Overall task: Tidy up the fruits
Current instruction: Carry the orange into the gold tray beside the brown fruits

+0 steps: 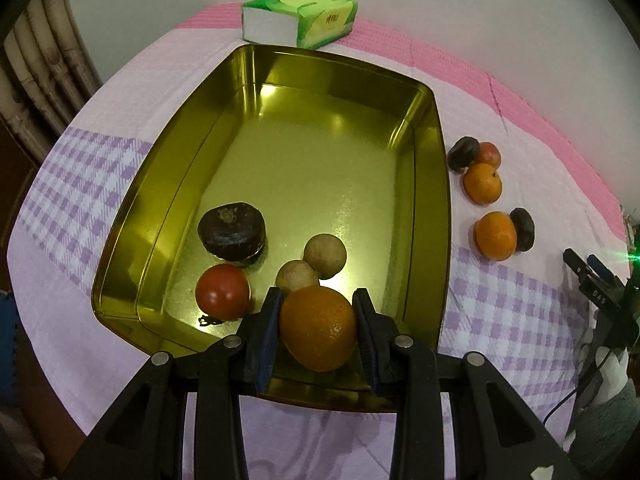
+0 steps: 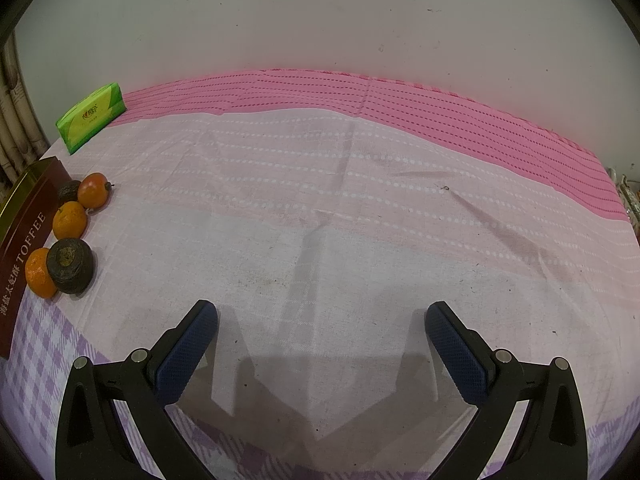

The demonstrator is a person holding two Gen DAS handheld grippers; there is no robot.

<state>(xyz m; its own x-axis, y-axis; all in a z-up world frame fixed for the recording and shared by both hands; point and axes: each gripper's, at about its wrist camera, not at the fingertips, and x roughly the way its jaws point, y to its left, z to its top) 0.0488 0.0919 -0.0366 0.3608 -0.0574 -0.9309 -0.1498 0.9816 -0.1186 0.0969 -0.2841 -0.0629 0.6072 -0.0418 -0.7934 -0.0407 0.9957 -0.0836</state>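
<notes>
Your left hand-held gripper [image 1: 318, 306] pinches an orange [image 1: 318, 328] over the tin's [image 1: 438, 184] near end; right hand-held gripper [image 2: 322, 320] spread, idle. Release high and it may roll, knocking the tomato [image 1: 222, 290].

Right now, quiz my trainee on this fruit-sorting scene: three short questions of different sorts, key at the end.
1. True or false: the left gripper is shut on an orange above the gold tin.
2. How many fruits lie loose on the tin's floor, not counting the held one?
3. Multiple choice: the right gripper is A) shut on a tomato, B) open with nothing between its fingers, C) out of view.

Key: 1 true. 2 four: a dark fruit, a tomato, two tan round fruits. 3 B.
</notes>
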